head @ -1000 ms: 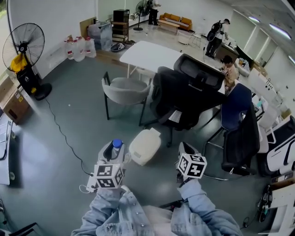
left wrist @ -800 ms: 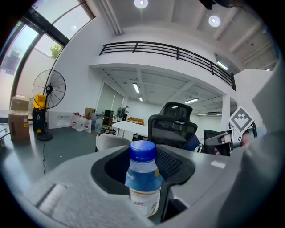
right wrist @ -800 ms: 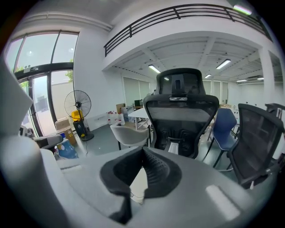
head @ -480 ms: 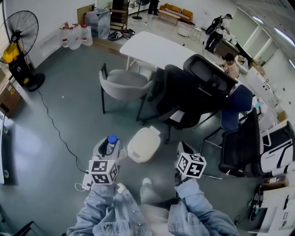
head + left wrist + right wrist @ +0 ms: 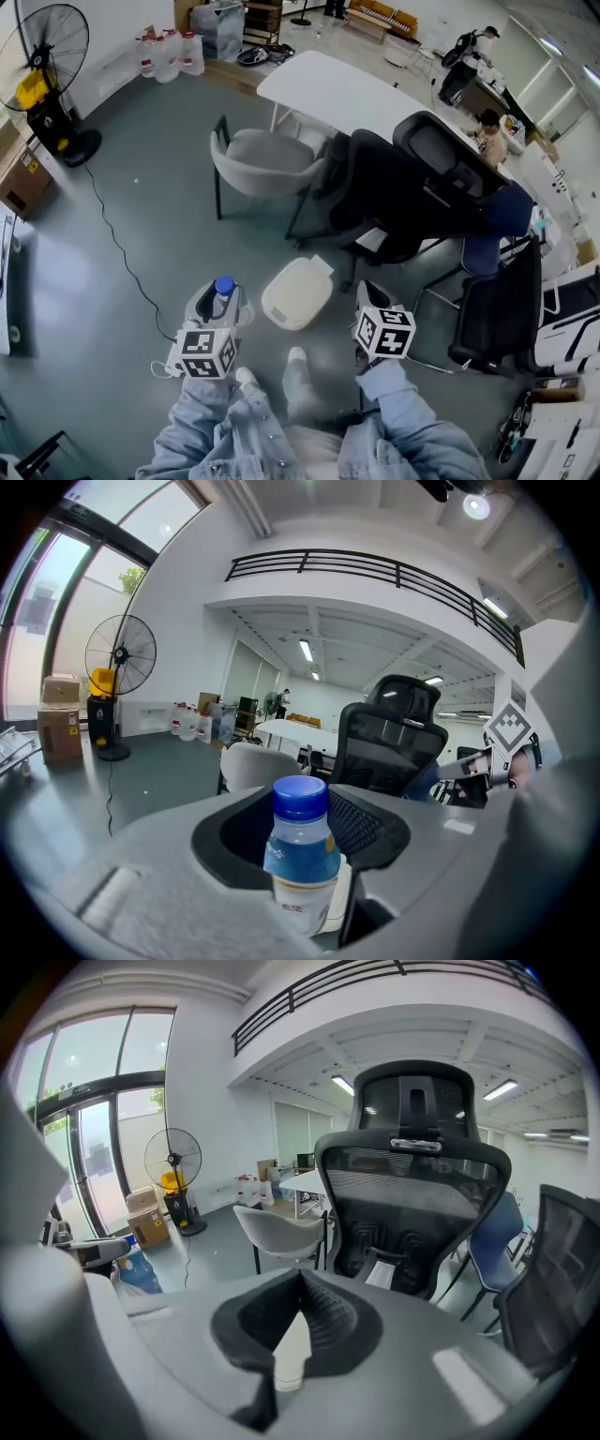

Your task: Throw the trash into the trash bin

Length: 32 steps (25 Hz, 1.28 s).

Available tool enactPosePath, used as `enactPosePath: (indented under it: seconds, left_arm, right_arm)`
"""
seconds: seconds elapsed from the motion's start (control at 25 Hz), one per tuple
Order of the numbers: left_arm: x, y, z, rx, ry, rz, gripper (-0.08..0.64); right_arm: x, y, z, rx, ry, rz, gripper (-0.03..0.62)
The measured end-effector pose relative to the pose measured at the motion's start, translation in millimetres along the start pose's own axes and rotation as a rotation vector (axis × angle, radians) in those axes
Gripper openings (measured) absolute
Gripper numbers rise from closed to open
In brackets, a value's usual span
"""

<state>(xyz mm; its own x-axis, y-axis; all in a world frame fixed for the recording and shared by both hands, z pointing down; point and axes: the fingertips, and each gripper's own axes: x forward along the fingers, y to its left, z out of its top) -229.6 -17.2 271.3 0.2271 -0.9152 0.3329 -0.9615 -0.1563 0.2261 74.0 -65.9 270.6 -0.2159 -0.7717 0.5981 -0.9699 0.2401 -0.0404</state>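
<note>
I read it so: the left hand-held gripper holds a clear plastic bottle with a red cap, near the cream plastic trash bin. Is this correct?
Not quite: the cap is blue, not red, as the left gripper view shows. The rest holds: the left hand-held gripper holds the clear plastic bottle, near the cream plastic trash bin.

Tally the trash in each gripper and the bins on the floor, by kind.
Clear plastic bottle with blue cap, in the left gripper: 1
White flat scrap, in the right gripper: 1
Cream lidded trash bin, on the floor: 1
Total: 3
</note>
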Motion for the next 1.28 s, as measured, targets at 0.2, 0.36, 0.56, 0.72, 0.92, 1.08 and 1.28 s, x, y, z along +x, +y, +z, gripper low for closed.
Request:
enactPosePath:
  seconds: [0.2, 0.36, 0.56, 0.72, 0.92, 1.08, 1.28]
  left_arm:
    - [16.7, 2.8, -9.5, 0.065, -0.014, 0.012, 0.187]
    - [36.6, 8.4, -33.5, 0.1, 0.024, 0.014, 0.187]
    - [68.6, 16.2, -76.8, 0.101, 0.065, 0.021, 0.187]
    - [96.5, 19.8, -118.7, 0.085, 0.112, 0.028, 0.187]
    - [120.0, 28.1, -172.3, 0.072, 0.143, 0.06, 0.187]
    - [127.5, 35.4, -208.3, 0.091, 0.156, 0.09, 0.187]
    - [125.1, 52.4, -239.7, 0.085, 0.159, 0.137, 0.187]
  right_arm:
    - [42.5, -11.8, 14.2, -0.126, -0.004, 0.036, 0.003]
    - [74.5, -21.1, -0.4, -0.143, 0.007, 0.065, 0.003]
    - [109.9, -32.4, -50.7, -0.114, 0.063, 0.075, 0.003]
    - [135.1, -36.5, -98.5, -0.09, 0.129, 0.087, 0.003]
    - [162.9, -33.9, -152.2, -0.08, 0.177, 0.107, 0.003]
    - [182.1, -26.5, -193.2, -0.092, 0.214, 0.132, 0.003]
    - [198.2, -5.7, -243.1, -0.108, 0.28, 0.177, 0.003]
